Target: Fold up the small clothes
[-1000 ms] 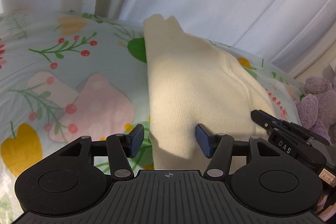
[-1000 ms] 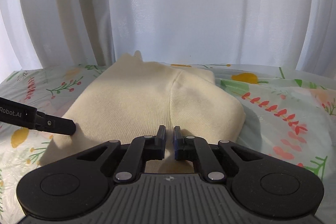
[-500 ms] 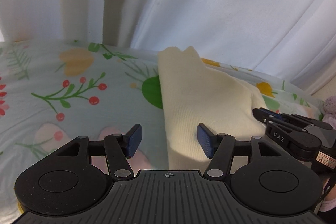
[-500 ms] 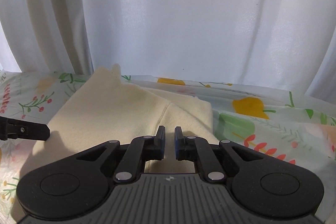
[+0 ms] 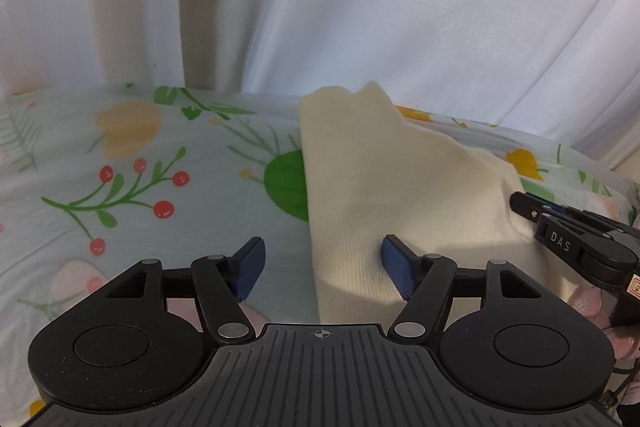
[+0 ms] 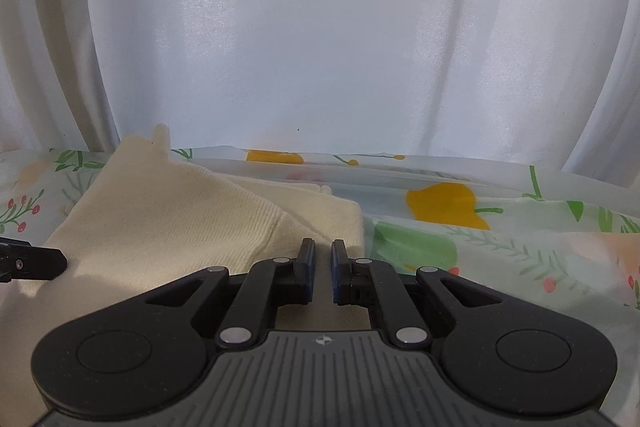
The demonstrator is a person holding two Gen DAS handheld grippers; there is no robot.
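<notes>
- Lying folded on the floral sheet (image 5: pixel 168 163), the cream knit garment (image 5: pixel 400 195) is taking up centre-right of the left wrist view & lower left of the right wrist view (image 6: pixel 160 223).
- Left gripper (image 5: pixel 320 267) is standing wide open; jaws have just been opening a bit more. Garment's left edge is sitting between the blue pads (image 5: pixel 250 267), but neither pad is pressing on it, so nothing held.
- Right gripper (image 6: pixel 323 267) is reading as shut w/ only a thin slit showing between the fingers; it's hanging over the garment's near right corner. Can't see cloth pinched in it, so prob. gripping nothing.
- Handling, judging by looks: soft, light ribbed knit, limp, not fragile, not slippery. It'll be sagging & unfolding if lifted from one point.
- Best hold, prob.: pinching all layers at a folded edge or near corners, one gripper per corner, keeping it low.
- Long axis is running from bottom of frame up toward the white curtain (image 5: pixel 360 7); far end is narrowing, w/ a small peak sticking up at upper centre of the left wrist view.
- Top layer's edge is running diagonally across it in the right wrist view.
</notes>
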